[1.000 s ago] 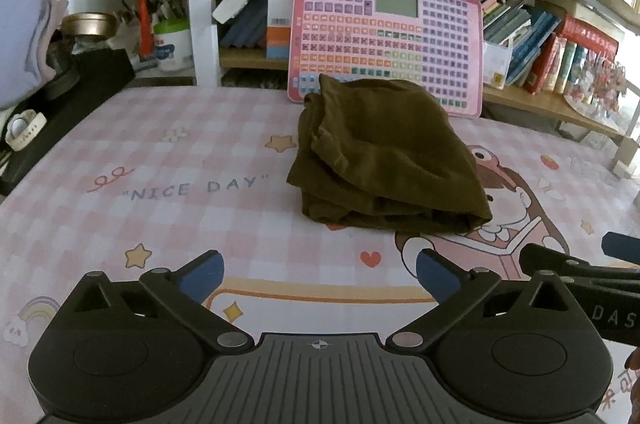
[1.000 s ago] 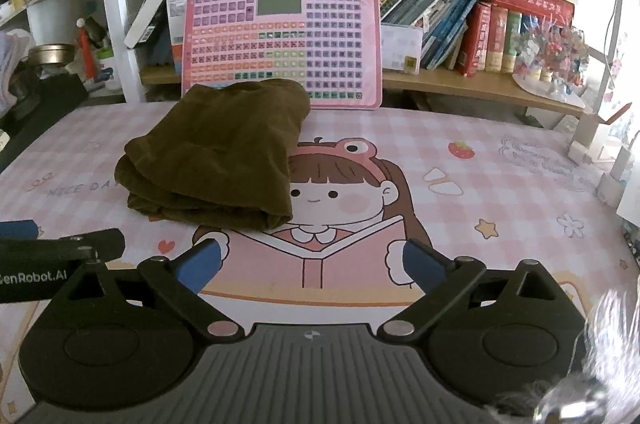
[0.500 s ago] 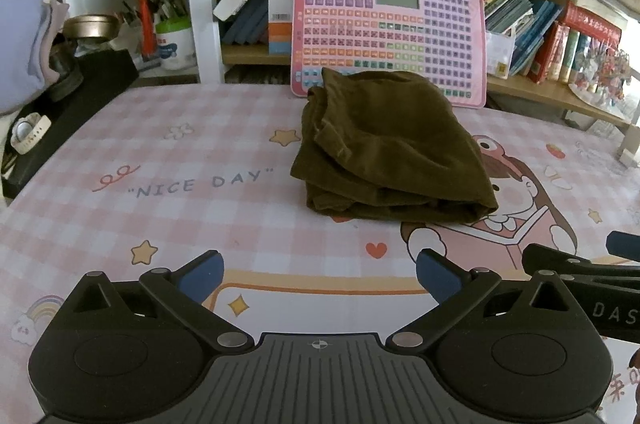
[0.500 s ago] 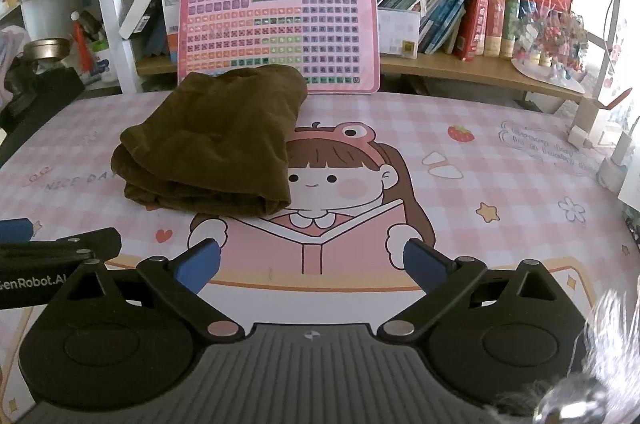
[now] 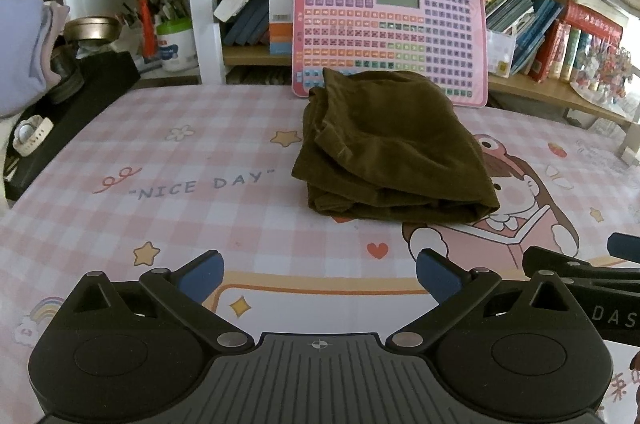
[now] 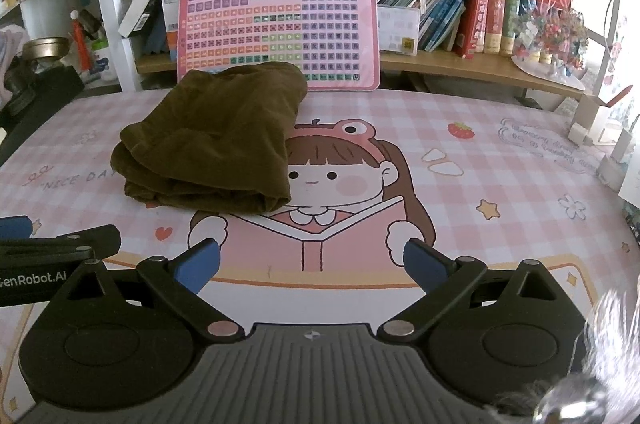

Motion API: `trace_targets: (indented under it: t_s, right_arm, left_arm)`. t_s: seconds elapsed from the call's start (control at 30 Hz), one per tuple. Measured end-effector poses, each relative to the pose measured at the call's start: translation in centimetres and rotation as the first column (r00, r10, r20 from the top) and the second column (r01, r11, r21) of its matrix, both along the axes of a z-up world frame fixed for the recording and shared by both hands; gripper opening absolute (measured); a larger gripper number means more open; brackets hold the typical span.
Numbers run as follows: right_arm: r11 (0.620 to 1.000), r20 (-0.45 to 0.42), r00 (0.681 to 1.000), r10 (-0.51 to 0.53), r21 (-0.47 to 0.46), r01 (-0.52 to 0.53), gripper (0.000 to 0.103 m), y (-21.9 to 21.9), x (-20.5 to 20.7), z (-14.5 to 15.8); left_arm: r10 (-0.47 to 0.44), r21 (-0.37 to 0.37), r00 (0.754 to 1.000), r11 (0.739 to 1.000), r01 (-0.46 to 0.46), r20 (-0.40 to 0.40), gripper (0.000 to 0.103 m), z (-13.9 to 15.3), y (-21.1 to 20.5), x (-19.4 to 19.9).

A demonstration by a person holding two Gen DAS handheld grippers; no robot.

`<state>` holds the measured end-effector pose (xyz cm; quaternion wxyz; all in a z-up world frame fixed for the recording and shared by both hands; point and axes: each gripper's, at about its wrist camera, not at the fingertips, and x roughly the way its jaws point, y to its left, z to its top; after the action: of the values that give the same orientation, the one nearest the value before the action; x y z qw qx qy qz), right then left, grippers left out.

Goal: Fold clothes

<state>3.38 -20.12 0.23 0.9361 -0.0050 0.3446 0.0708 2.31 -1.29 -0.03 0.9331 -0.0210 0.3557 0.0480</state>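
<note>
- The folded brown garment (image 5: 394, 148) lay on the desk (image 5: 160, 160).
- The left tool (image 5: 318, 274) and the right tool (image 6: 312, 262) hung wide open, both empty.

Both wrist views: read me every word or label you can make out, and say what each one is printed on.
"NICE DAY": pink checked table mat.
"DAS", cut off: right gripper body, seen from the left wrist view.
"enRobot.AI", cut off: left gripper body, seen from the right wrist view.
Pink keyboard board, book spines, mat script: unreadable.
</note>
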Motion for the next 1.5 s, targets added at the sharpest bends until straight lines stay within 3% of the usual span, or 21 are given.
trace_targets:
  t_s: [1.5]
  right_arm:
    - [1.0,-0.002,1.0,-0.005,0.007,0.005,0.099,-0.28,-0.05,0.0]
  left_arm:
    - [0.003,-0.013,1.0,1.0,-0.003,0.018,0.103,0.36,-0.08,-0.22]
